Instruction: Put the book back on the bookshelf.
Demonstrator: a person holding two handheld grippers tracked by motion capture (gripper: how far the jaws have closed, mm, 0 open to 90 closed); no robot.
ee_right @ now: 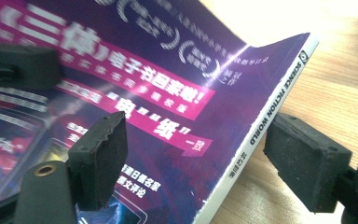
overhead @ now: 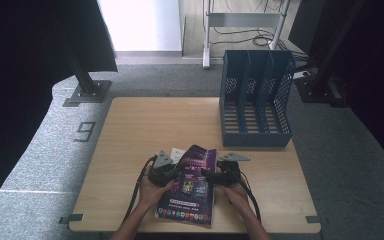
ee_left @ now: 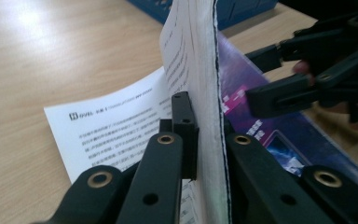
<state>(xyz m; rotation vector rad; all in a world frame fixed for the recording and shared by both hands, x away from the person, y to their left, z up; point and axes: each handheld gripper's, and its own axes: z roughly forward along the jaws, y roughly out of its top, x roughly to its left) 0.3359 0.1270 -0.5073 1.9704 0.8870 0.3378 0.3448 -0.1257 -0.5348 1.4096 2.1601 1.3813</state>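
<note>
While I am looking down from the high view, the magazine [overhead: 192, 187] is lying at the near edge of the table [overhead: 130, 130], between my left gripper [overhead: 172, 175] and my right gripper [overhead: 211, 176], with the blue file rack [overhead: 255, 97] well behind. Along my left gripper [ee_left: 205, 140], the jaws are clamping a lifted bundle of pages [ee_left: 191, 56]. Along my right gripper [ee_right: 191, 149], the jaws are standing apart astride the magazine's spine [ee_right: 265, 116], not pressing
</note>
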